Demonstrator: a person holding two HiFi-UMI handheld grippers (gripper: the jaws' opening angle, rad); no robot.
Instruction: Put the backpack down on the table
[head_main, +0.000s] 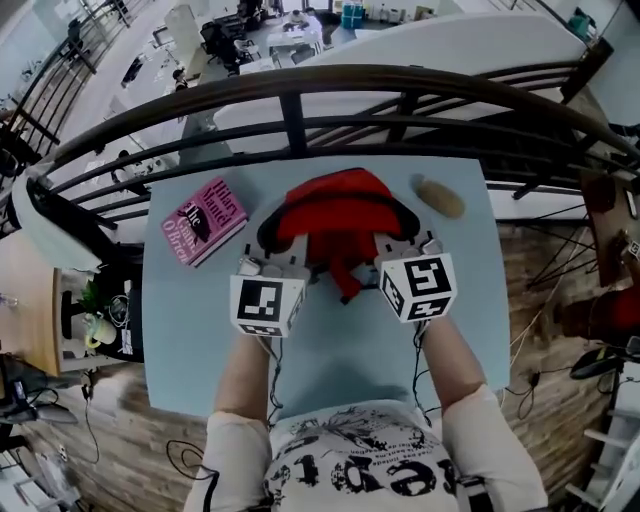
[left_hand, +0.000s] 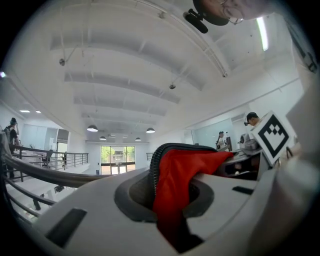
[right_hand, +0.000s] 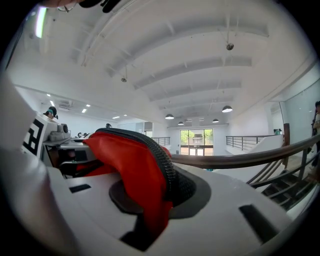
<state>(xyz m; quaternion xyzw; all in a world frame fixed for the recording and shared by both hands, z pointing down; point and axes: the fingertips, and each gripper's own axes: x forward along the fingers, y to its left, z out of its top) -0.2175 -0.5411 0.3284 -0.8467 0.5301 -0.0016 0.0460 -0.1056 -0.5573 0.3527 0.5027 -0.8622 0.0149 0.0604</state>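
Left gripper (head_main: 290, 262), right gripper (head_main: 388, 247): jaws narrow, each pinched zip edge of red backpack (head_main: 337, 203). Backpack sat over table (head_main: 330, 350) middle, gripped edge nearest person, body stretched away toward railing (head_main: 300, 85). Book (head_main: 203, 222) lay at its left.

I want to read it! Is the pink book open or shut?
Shut. The pink book lies flat on the table with its front cover facing up; no pages show.

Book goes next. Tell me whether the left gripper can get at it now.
Probably not yet: the left gripper is shut on the backpack. The book lies to its left, with nothing between them.
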